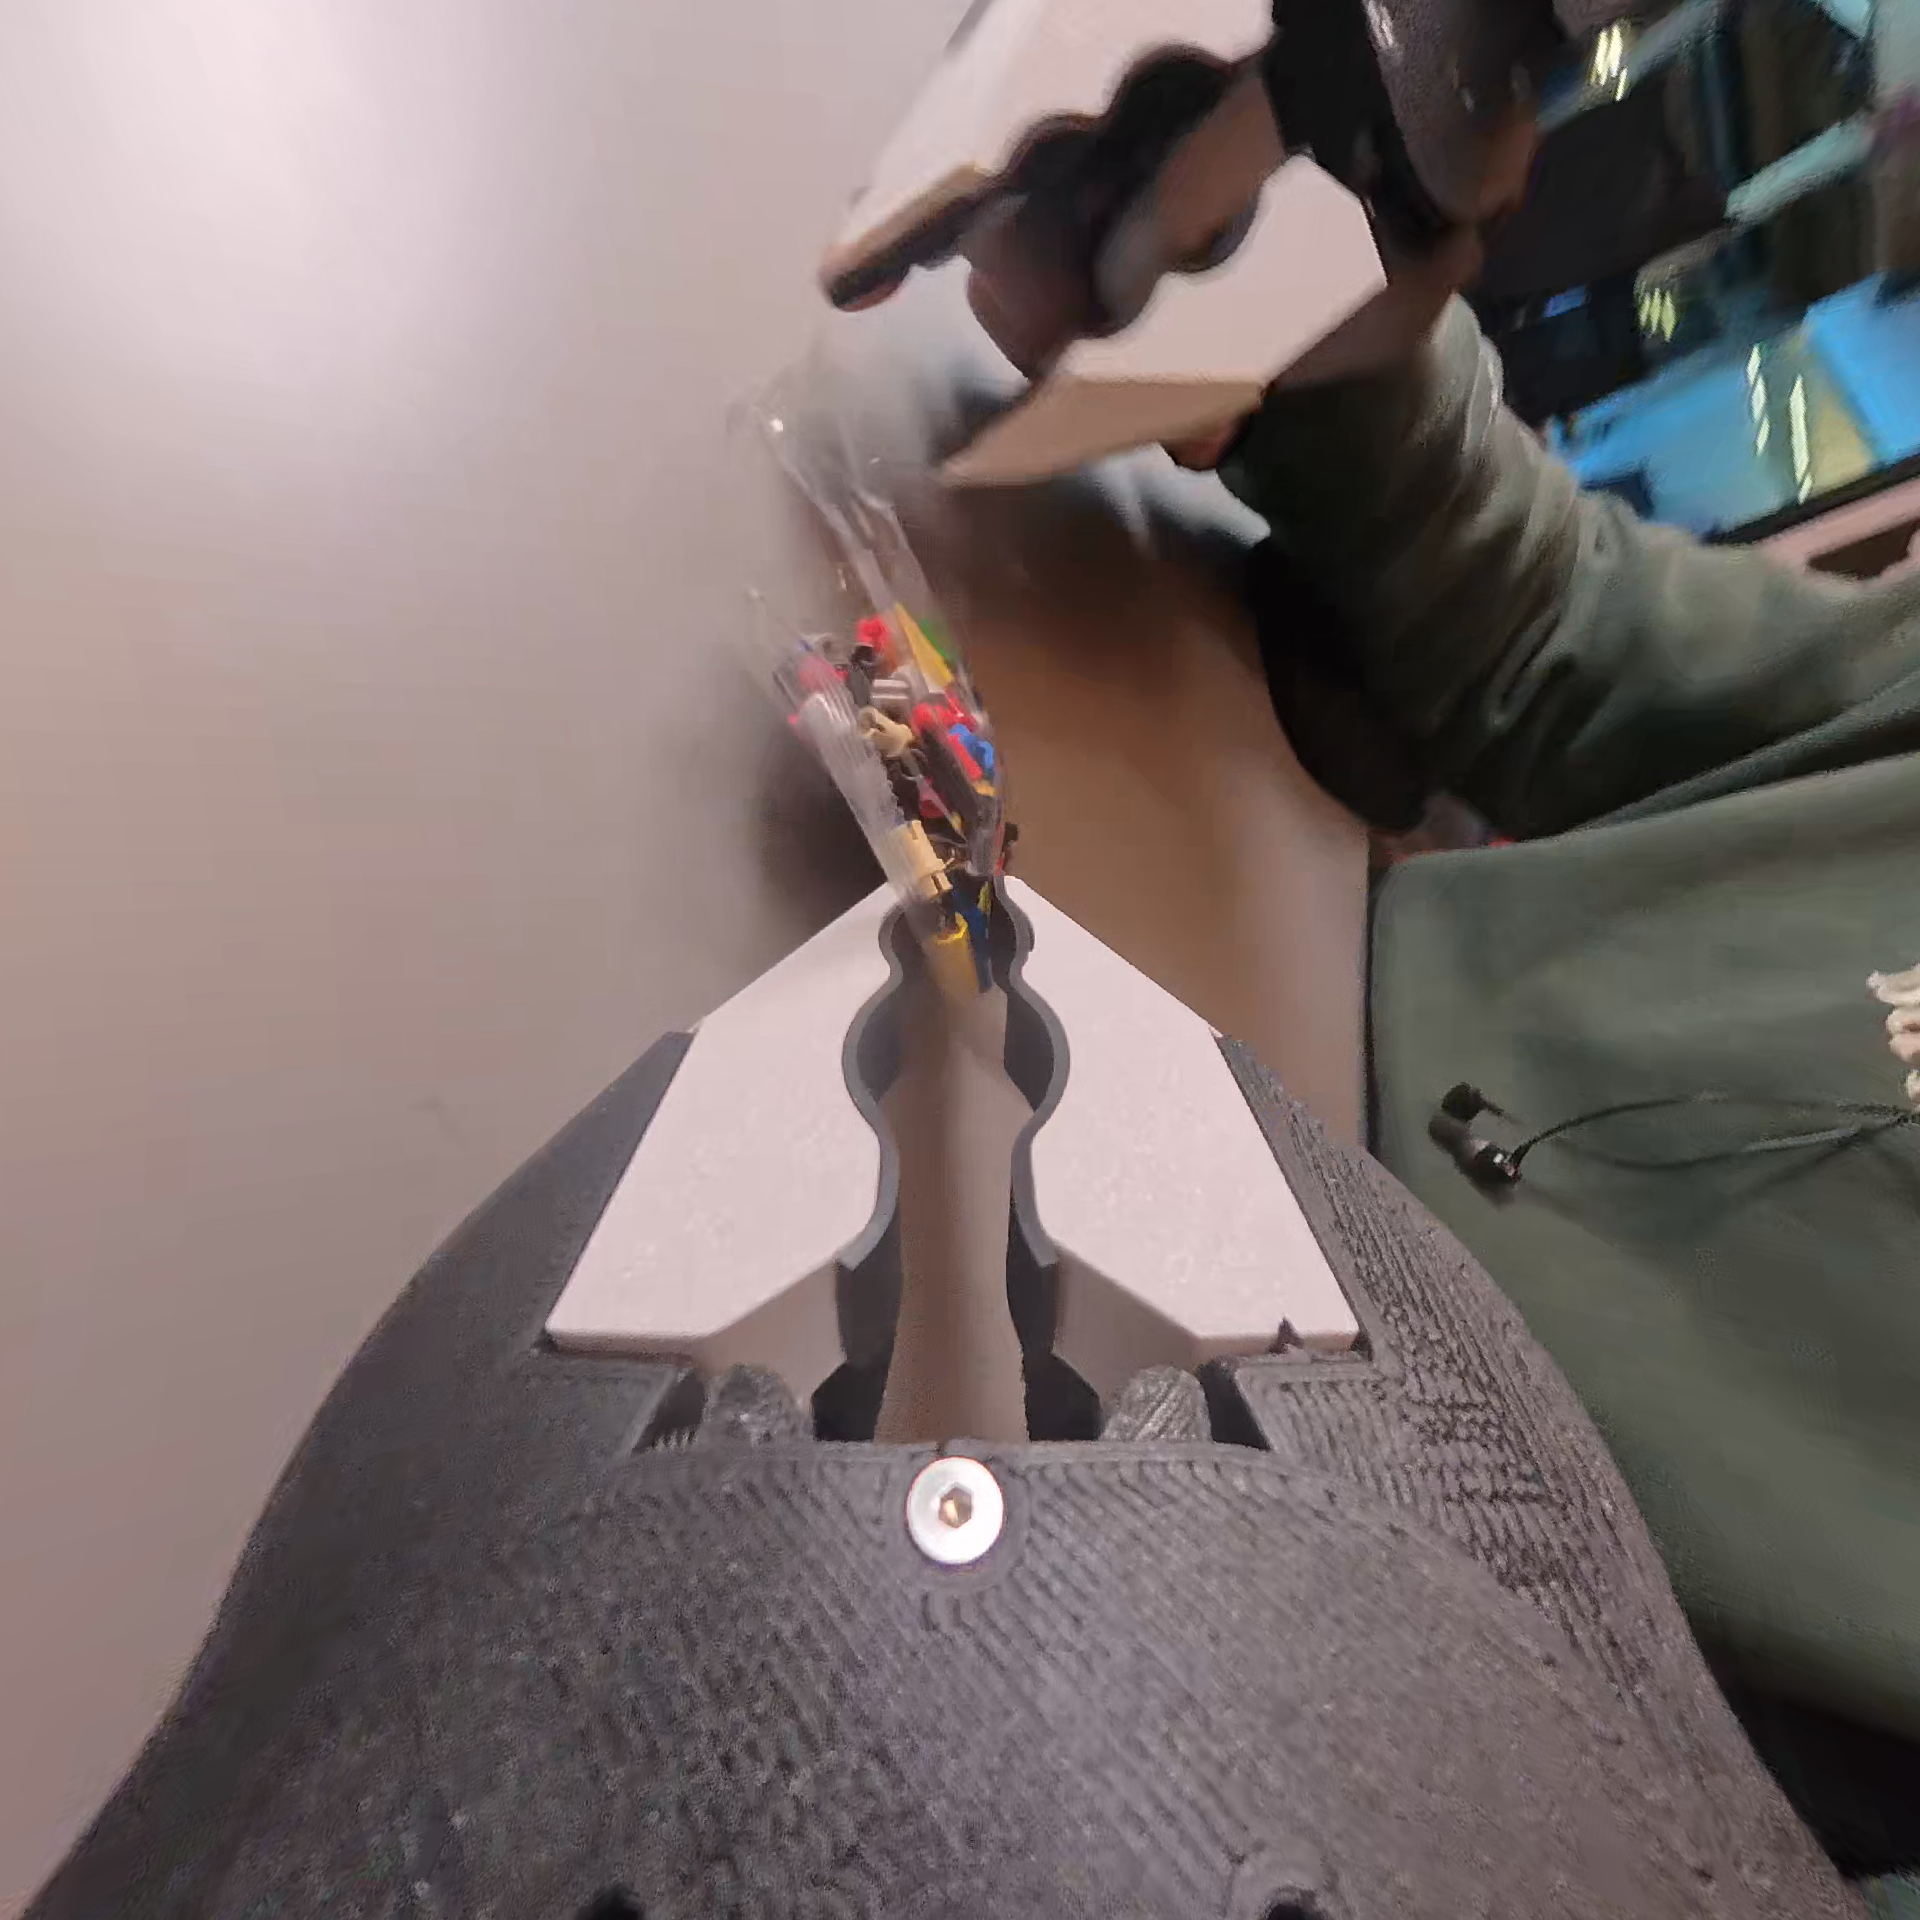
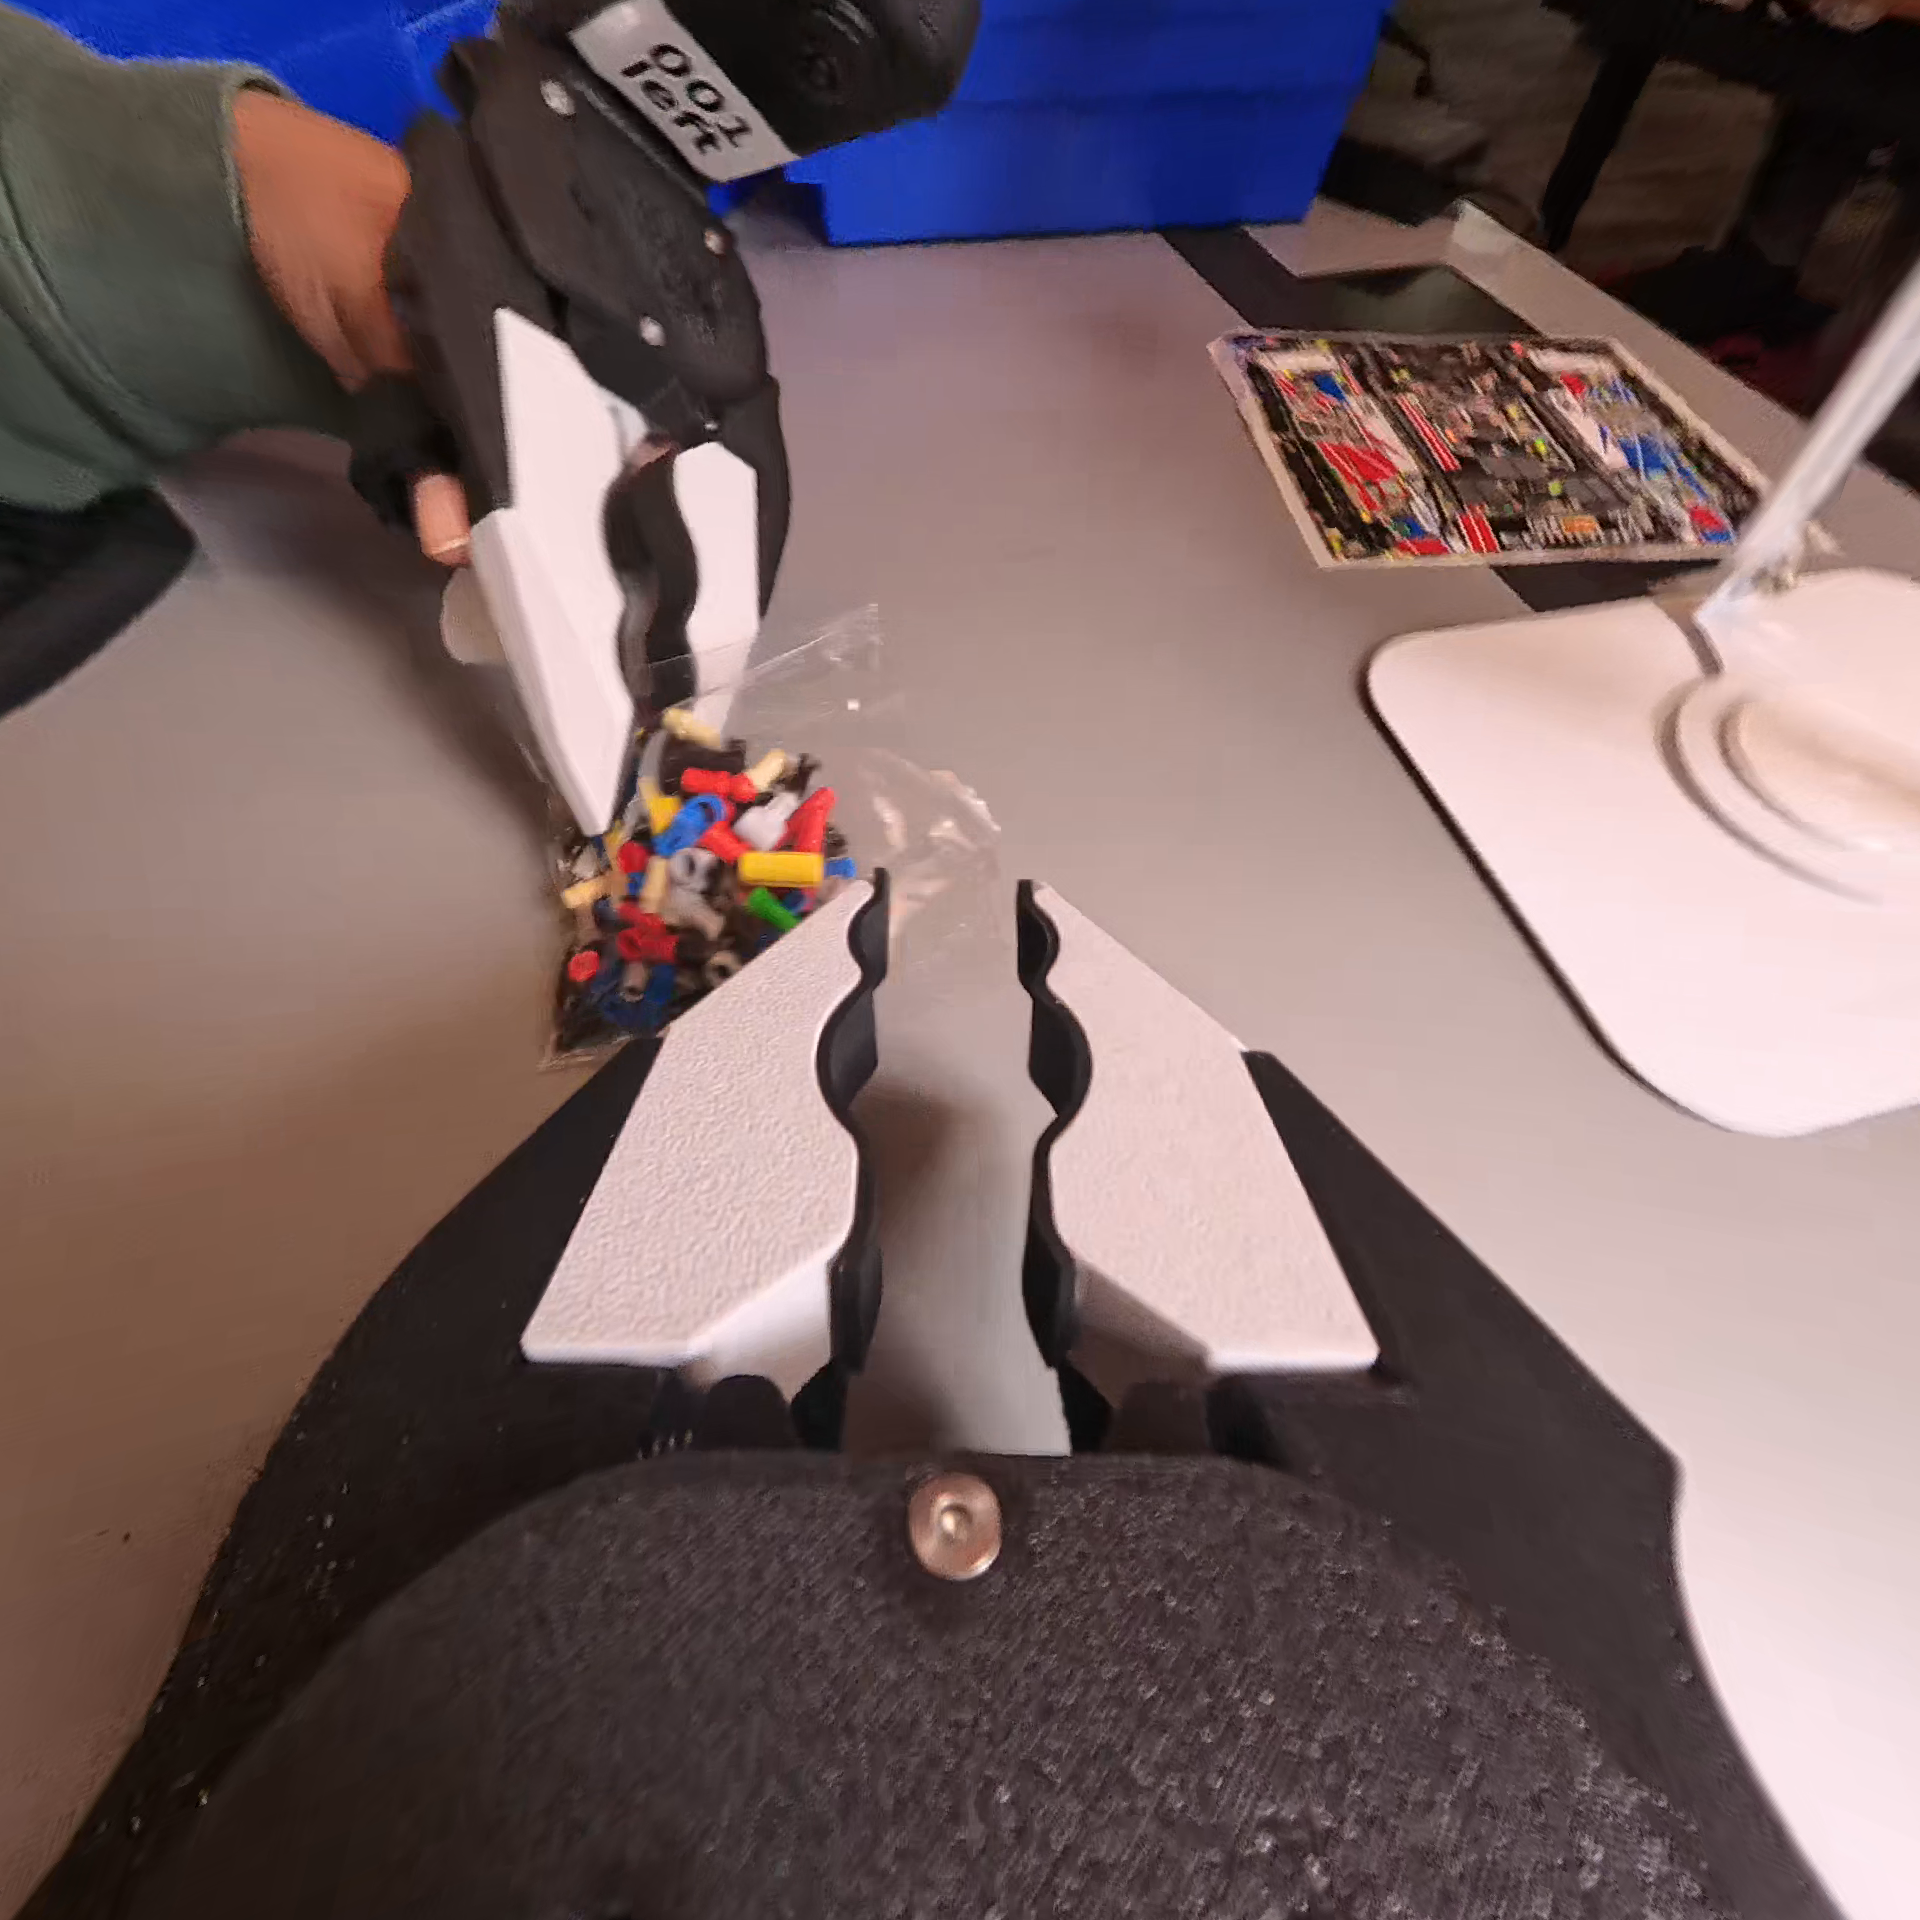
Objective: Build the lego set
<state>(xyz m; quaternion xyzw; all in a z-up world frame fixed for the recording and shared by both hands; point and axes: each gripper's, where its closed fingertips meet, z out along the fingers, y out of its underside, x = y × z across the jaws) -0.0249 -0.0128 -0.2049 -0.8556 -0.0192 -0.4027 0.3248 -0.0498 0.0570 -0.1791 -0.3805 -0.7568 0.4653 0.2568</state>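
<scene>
Right gripper (image 2: pixel 951 904), jaws apart, nears the limp, slippery bag (image 2: pixel 707 873); left gripper (image 1: pixel 951 914), clamped on it at twelve o'clock; grab empty film.

Both wrist cameras look close along their claws (facing each other) at one bag (image 1: pixel 894 748) (image 2: pixel 707 883).

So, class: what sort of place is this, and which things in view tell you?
Probably a workroom or lab bench, not a home. A plain grey table holds a white stand base, with blue bins stacked behind. The bag of small parts and printed sheet suggest a building exercise.
</scene>
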